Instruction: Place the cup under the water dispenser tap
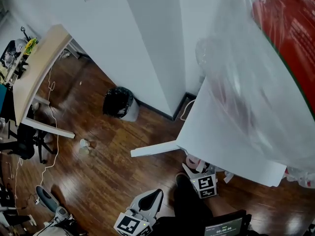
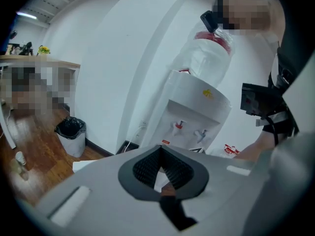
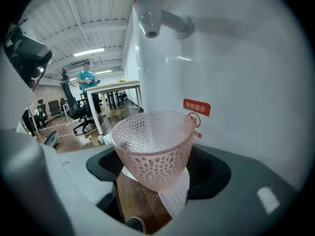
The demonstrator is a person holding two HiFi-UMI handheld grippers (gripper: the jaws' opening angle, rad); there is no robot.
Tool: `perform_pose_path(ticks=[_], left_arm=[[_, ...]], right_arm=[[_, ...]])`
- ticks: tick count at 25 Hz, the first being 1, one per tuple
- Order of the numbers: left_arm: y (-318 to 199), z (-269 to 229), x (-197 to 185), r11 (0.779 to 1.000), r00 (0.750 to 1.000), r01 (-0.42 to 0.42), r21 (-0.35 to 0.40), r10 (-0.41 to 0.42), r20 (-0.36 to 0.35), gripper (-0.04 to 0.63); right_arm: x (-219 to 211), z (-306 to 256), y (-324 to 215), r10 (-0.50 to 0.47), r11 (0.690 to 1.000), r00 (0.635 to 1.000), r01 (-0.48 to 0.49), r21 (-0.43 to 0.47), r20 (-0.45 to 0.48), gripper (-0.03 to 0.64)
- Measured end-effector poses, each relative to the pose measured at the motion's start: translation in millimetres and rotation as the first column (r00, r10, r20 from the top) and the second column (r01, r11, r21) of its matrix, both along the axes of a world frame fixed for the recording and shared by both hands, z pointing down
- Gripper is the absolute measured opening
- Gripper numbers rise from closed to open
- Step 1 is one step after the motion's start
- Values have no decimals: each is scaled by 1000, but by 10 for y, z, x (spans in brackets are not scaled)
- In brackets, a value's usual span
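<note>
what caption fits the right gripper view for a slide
Right gripper holding a pink dimpled translucent plastic cup below the red-capped tap of the white water dispenser

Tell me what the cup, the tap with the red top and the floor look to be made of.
The cup: translucent pink plastic, possibly glass; light passes through its dimpled, honeycomb-patterned wall.
The tap: likely moulded plastic, smooth glossy white with a red cap; soft highlights.
The floor: dark wood or wood-look laminate, slightly glossy; plank seams, grain and reflections show.
</note>
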State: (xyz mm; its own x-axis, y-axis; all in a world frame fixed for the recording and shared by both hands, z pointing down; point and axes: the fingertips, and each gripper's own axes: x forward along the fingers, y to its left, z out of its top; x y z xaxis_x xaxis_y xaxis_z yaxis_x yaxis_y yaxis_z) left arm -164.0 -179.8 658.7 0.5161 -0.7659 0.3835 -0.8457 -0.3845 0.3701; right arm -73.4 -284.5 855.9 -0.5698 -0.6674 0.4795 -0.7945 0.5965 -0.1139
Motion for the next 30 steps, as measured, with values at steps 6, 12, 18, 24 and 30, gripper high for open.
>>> perform_pose_path(ticks=[6, 12, 18, 24, 30], left_arm=[[11, 3, -79, 999, 999, 31, -17, -31, -10, 2], [44, -78, -107, 999, 999, 44, -15, -44, -12, 2], [170, -278, -93, 998, 997, 65, -12, -65, -28, 2], [476, -789, -70, 998, 998, 62, -8, -63, -23, 2], [917, -1452, 31, 996, 997, 74, 52, -73, -11, 2]], right_arm=[[26, 14, -19, 34, 999, 999, -34, 3, -9, 380], [80, 132, 101, 47, 995, 999, -49, -86, -18, 465], [155, -138, 292, 55, 990, 998, -53, -128, 14, 460], [164, -830, 678, 10, 993, 1000, -9, -119, 12, 437], [175, -1657, 1109, -53, 995, 998, 56, -79, 36, 432]])
